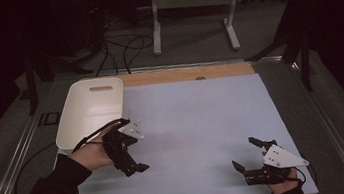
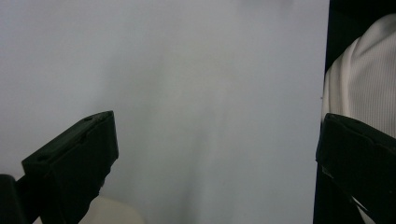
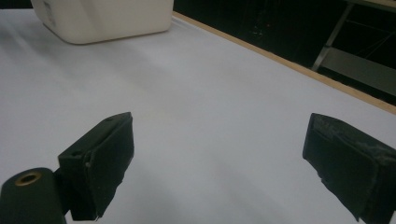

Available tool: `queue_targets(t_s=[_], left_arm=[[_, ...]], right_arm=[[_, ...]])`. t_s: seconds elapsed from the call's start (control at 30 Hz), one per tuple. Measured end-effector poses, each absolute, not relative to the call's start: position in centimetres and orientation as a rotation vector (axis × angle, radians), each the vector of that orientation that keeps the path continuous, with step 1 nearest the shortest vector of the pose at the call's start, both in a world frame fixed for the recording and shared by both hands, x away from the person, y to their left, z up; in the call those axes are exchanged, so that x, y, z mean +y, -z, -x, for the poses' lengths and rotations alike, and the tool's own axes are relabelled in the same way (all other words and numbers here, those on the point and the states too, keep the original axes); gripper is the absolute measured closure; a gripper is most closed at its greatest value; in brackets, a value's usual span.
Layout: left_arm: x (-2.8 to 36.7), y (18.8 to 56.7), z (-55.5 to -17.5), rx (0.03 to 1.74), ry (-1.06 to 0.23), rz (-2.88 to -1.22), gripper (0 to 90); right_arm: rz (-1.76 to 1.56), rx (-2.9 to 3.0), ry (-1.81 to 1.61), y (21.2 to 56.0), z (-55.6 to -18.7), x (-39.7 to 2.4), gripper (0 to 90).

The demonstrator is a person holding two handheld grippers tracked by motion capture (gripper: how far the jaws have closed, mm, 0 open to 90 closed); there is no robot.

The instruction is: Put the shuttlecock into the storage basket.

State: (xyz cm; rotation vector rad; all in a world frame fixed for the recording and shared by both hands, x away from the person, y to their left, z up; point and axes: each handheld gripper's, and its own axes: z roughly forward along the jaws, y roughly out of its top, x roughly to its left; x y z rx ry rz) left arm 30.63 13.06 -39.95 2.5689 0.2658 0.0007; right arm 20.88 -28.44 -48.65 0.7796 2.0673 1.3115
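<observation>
My left gripper [image 1: 137,154] is held in a hand over the left part of a pale blue-grey mat [image 1: 198,123], just below a white bin [image 1: 92,110]. In the left gripper view its jaws stand wide apart, so the left gripper [image 2: 215,140] is open, with bare mat [image 2: 187,70] between them. My right gripper [image 1: 244,153] rests low near the mat's front right corner. It too is open [image 3: 219,154], and nothing lies between its jaws. The white bin [image 3: 107,16] stands far ahead of it.
A wooden strip of the table [image 1: 187,74] runs along the mat's far edge and shows in the right gripper view [image 3: 280,58]. White ribbed fabric [image 2: 359,84] lies beyond the mat's edge. A metal stand [image 1: 193,3] and cables [image 1: 123,45] are on the floor behind.
</observation>
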Motion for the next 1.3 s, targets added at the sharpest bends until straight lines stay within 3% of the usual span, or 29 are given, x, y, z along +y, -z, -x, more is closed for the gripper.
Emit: queue_targets(t_s=[0.73, 1.3], left_arm=[[10.3, 43.2, -27.9, 0.195, 0.032, -2.566, 0.0], [10.6, 46.6, -27.0, 0.221, 0.055, -2.538, 0.0]], right_arm=[[-0.782, 2.066, -1.310, 48.6, -20.9, -28.5, 8.7], [-0.779, 2.067, -1.307, 48.6, -20.9, -28.6, 8.7]])
